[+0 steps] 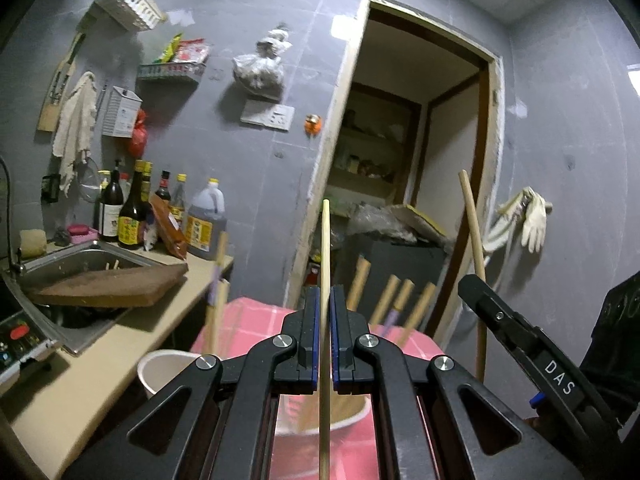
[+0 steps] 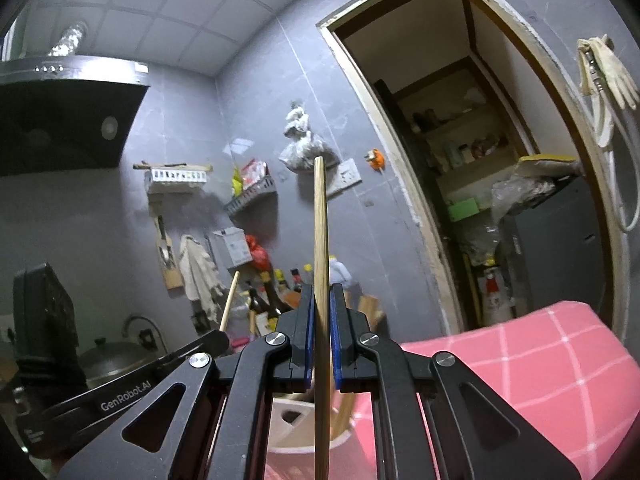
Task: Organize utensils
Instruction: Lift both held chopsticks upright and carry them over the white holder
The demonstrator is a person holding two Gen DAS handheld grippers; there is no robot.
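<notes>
Left gripper (image 1: 325,300): jaws pinched on a pale chopstick (image 1: 325,248), held upright between the blue pads (image 1: 316,320). The stick runs from below the jaws up past the fingertips, its lower part hanging over the cup (image 1: 160,368).

Right gripper (image 2: 320,300): jaws pinched on a darker, thicker chopstick (image 2: 321,220), also held upright, top end well above the fingertips. The same stick is seen in the left view (image 1: 472,232), with the right gripper (image 1: 476,288) to the right of the cup. The left gripper is seen in the right view at lower left (image 2: 218,338), its pale stick (image 2: 230,300) tilted slightly.

Cup: white, round, sitting on a pink checked cloth (image 1: 256,320), directly below both grippers. More chopsticks (image 1: 394,300) are standing in it, leaning outward at various angles; some are blurred. In the right view only part of the cup (image 2: 288,412) is seen behind the linkage; cloth (image 2: 540,368) to its right.

Surroundings: counter (image 1: 100,368) to the left of the cloth, with a sink (image 1: 80,256), a wooden board (image 1: 108,286) lying across it, and bottles (image 1: 132,216) at the back against the grey tiled wall. Doorway (image 1: 420,140) straight ahead. Range hood (image 2: 60,120) seen upper left in the right view.
</notes>
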